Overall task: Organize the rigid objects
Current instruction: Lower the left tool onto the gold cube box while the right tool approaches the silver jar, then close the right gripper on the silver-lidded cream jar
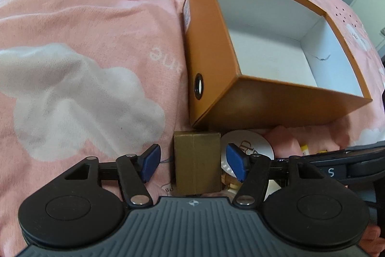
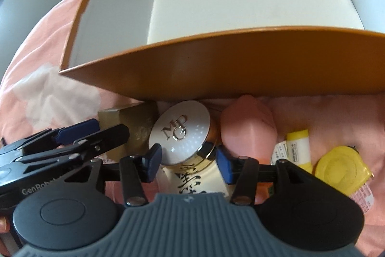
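Cardboard, stiff and light: the small brown box [image 1: 196, 163] sits between the left gripper [image 1: 193, 164] pads, spread wide, unheld. Right gripper [image 2: 189, 164] straddles the glossy jar [image 2: 184, 135] (slippery lid; grip sidewall), gripping nothing.

An open box [image 2: 216, 64] sits on the bed [image 1: 84, 28], its inside bare. Along its near wall lies a row of things on the bedding: a small carton [image 2: 134, 122] at the left end, just beside it a round jar [image 2: 182, 134], then a soft lump [image 2: 247, 127], a tube [image 2: 298, 148] and a flat round case [image 2: 339, 170] at the right end. The left tool [image 1: 193, 163] straddles the small carton [image 1: 197, 163]; the right tool [image 2: 189, 163] straddles the jar, with the left one just beside it.
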Available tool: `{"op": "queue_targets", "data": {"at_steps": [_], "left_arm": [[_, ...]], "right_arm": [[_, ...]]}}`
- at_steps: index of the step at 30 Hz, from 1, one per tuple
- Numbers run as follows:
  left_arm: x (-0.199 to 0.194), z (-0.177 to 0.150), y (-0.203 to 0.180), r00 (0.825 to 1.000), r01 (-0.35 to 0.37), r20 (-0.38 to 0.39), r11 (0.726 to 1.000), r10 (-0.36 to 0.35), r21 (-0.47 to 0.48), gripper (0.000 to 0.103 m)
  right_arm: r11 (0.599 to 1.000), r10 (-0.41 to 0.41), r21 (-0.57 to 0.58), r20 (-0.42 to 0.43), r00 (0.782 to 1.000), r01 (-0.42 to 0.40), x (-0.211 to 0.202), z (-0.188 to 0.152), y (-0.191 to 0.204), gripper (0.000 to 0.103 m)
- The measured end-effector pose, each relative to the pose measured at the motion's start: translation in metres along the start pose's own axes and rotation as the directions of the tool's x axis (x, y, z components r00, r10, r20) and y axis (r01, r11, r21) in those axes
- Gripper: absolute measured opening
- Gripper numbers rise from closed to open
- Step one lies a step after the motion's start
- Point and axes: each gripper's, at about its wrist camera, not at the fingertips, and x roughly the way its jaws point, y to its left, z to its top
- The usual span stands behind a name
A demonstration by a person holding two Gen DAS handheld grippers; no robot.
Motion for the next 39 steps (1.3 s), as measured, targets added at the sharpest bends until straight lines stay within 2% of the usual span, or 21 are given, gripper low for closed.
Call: {"op": "queue_targets", "data": {"at_steps": [5,8,10,17,19,21,28,32,36,39], "left_arm": [[0.003,0.006,0.005,1.000,0.021,-0.013,0.999,-0.021,-0.036,0.073],[0.003,0.007,0.007,0.999,0.021,-0.025,0.999,-0.022,-0.039,0.068],[0.005,0.007,0.010,0.999,0.040,-0.029,0.998,-0.042,-0.056,0.068],[0.018,0.005,0.020,0.993,0.101,-0.049,0.986,-0.109,-0.133,0.062],[0.017,0.005,0.019,0.993,0.110,-0.036,0.987,-0.115,-0.120,0.053],[0.013,0.004,0.018,0.994,0.098,-0.028,0.990,-0.101,-0.104,0.051],[0.000,-0.005,0.021,0.995,0.096,-0.013,0.990,-0.098,-0.099,0.050],[-0.005,-0.009,0.022,0.995,0.095,-0.011,0.991,-0.097,-0.092,0.050],[-0.007,-0.011,0.013,0.998,0.066,-0.019,0.997,-0.066,-0.035,0.050],[-0.006,-0.011,0.012,0.998,0.063,-0.020,0.997,-0.063,-0.034,0.050]], "right_arm": [[1.000,0.006,0.025,-0.027,1.000,-0.005,0.004,0.007,-0.003,0.054],[0.999,-0.023,0.031,-0.046,0.999,0.024,0.006,0.009,0.002,0.054],[0.998,-0.050,0.030,-0.045,0.998,0.052,0.005,0.006,0.006,0.054],[0.990,-0.045,0.128,-0.036,0.998,0.049,0.002,0.005,-0.001,0.053],[0.989,-0.047,0.138,-0.030,0.998,0.050,0.001,0.005,-0.001,0.053],[0.989,-0.047,0.139,-0.024,0.999,0.050,-0.002,0.004,-0.001,0.052],[0.965,0.004,0.261,-0.012,1.000,-0.001,-0.016,-0.008,-0.013,0.053],[0.945,0.018,0.327,0.029,0.999,-0.026,-0.019,0.000,-0.027,0.052],[0.955,-0.010,0.297,0.037,0.999,-0.001,-0.011,0.008,-0.025,0.050],[0.963,-0.024,0.269,0.043,0.999,0.011,-0.005,0.012,-0.021,0.050]]}}
